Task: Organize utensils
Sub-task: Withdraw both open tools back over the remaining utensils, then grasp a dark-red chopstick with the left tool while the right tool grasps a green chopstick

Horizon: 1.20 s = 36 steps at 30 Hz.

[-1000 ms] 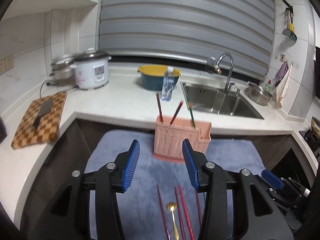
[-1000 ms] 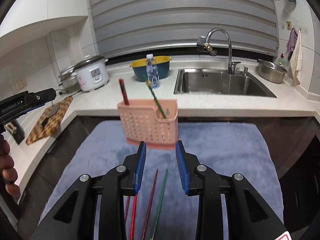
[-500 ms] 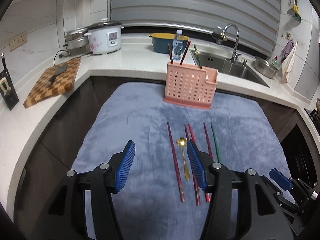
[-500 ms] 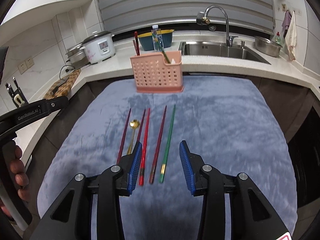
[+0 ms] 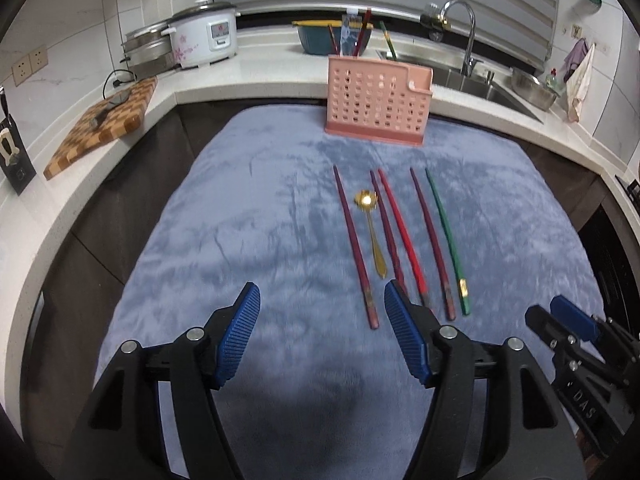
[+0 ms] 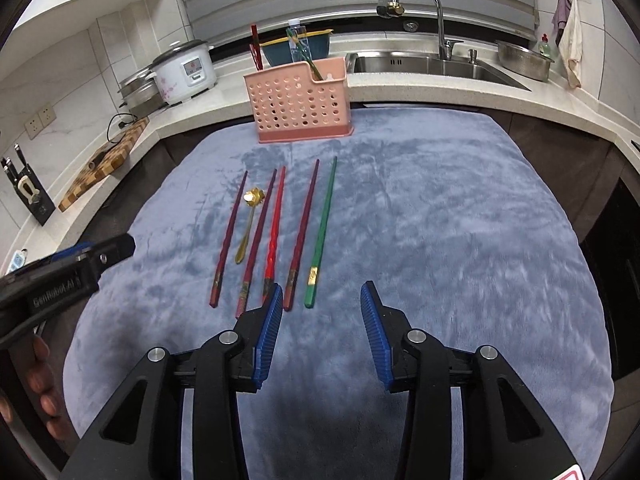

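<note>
Above the blue mat (image 6: pixel 440 220), left gripper (image 5: pixel 322 300) and right gripper (image 6: pixel 321 300), both spread wide, empty.

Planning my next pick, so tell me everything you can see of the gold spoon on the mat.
The gold spoon is small, shiny and metallic-looking, with a round bowl and a slim handle. It lies flat on the blue-grey mat, bowl toward the pink basket, between the two leftmost dark red chopsticks, very near the second. Neither gripper touches it.

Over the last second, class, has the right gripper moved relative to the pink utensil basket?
Yes. The right gripper has drawn back from the pink utensil basket, toward the near ends of the chopsticks on the mat.
</note>
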Each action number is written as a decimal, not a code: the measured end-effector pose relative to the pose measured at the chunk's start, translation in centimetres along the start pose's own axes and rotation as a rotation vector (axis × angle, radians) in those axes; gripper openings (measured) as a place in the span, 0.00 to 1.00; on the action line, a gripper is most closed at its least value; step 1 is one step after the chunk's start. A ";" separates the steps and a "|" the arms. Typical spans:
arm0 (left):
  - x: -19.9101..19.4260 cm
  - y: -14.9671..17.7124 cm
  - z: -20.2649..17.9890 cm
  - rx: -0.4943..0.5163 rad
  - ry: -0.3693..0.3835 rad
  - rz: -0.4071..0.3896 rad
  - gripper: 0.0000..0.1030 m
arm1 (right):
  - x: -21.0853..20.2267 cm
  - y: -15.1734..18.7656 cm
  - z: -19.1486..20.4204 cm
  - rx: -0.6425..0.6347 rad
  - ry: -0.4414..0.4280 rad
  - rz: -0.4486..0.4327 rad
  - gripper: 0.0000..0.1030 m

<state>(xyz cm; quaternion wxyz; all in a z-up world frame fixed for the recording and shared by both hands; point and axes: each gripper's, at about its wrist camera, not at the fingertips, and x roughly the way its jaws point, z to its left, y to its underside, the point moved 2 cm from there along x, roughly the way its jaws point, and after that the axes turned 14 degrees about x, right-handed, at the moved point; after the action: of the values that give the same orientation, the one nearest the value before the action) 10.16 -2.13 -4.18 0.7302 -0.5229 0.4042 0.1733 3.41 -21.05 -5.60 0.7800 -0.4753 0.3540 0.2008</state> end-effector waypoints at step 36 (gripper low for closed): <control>5.6 2.3 -0.7 -0.024 0.049 0.118 0.60 | 9.8 -0.1 0.0 -0.006 0.048 0.113 0.10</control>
<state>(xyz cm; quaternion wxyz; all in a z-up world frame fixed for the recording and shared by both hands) 11.77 -2.82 -10.04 0.7022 -0.5111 0.4499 0.2082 9.99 -21.29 -12.79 0.7571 -0.4617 0.3984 0.2342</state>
